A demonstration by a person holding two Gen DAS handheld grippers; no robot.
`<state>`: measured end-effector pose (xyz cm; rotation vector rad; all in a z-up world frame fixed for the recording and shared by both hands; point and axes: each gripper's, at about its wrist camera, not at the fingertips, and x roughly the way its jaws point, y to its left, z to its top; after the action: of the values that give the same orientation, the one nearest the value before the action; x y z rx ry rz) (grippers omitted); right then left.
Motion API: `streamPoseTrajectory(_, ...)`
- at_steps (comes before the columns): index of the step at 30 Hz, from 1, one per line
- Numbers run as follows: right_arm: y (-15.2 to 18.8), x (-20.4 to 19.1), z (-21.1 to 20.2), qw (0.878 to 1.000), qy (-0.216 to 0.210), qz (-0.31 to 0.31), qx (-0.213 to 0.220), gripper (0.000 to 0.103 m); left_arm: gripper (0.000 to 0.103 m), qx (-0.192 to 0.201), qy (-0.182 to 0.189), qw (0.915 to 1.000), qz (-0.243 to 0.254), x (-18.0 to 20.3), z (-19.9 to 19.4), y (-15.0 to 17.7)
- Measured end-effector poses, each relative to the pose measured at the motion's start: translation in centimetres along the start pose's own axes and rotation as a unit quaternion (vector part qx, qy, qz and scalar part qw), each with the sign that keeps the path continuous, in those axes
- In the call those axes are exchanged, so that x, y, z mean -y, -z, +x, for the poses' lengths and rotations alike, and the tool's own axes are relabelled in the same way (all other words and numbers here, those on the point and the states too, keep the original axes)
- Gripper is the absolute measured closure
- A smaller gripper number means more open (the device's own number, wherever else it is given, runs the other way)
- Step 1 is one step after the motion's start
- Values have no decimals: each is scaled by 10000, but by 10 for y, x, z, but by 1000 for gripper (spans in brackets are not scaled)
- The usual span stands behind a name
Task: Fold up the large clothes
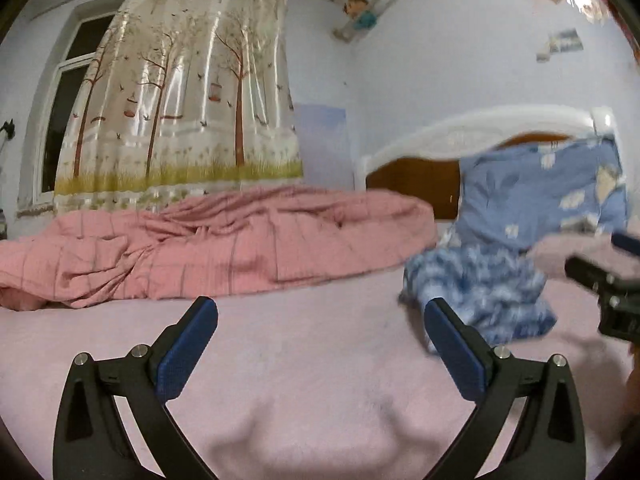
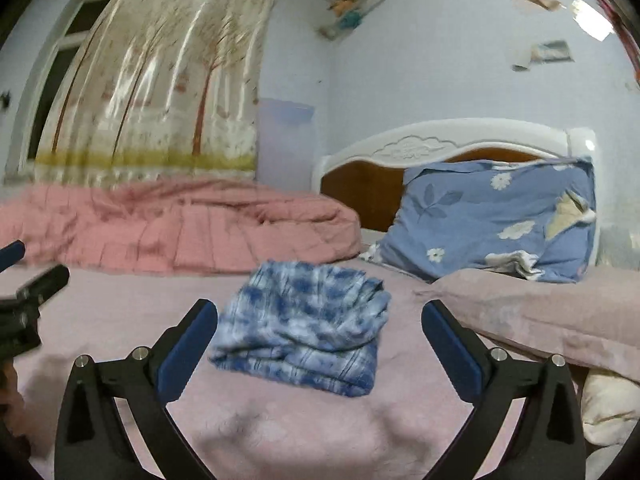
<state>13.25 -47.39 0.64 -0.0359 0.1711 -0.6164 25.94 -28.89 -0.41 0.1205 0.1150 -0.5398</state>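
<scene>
1. Between the fingers of the left gripper [image 1: 320, 344] lies only bare pink bedsheet [image 1: 304, 380]; the jaws stand wide apart and hold nothing.
2. Just beyond the left gripper's right-hand finger sits the folded blue-and-white garment [image 1: 480, 292], blurred, resting on the sheet and not touched by the pads.
3. Between the fingers of the right gripper [image 2: 320, 346], slightly ahead of the tips, the same folded blue-and-white garment [image 2: 304, 324] lies flat on the sheet [image 2: 120, 312]; these jaws are also spread wide, with the pads clear of the cloth.
4. Off the right gripper's left finger, part of the left gripper shows at the frame edge; likewise the right gripper [image 1: 612, 292] shows off to the right of the left one.
5. Farther ahead of both jaws, a rumpled pink quilt [image 1: 208, 240] stretches across the bed.
6. Ahead and to the right, a blue flowered pillow [image 2: 496, 216] leans on the white-and-wood headboard [image 2: 420, 144].
7. Beyond the quilt hangs a tree-printed curtain [image 1: 188, 92] over a window.
</scene>
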Motion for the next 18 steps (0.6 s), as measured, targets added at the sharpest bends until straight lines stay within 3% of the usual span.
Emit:
streamPoseTrajectory(4,5,-4,3,10000,-32,-68,-49,0,0,84,-61,9999,37,2,-1,1)
streamPoseTrajectory(6,5,-3,4,10000,-26,-69,-57,0,0,221,-278,9993,74,4,-8,2)
streamPoseTrajectory(18,9,4,9,9996,-126,113,-205,0,0,361,-269,9989,-110,-4,-13,-1)
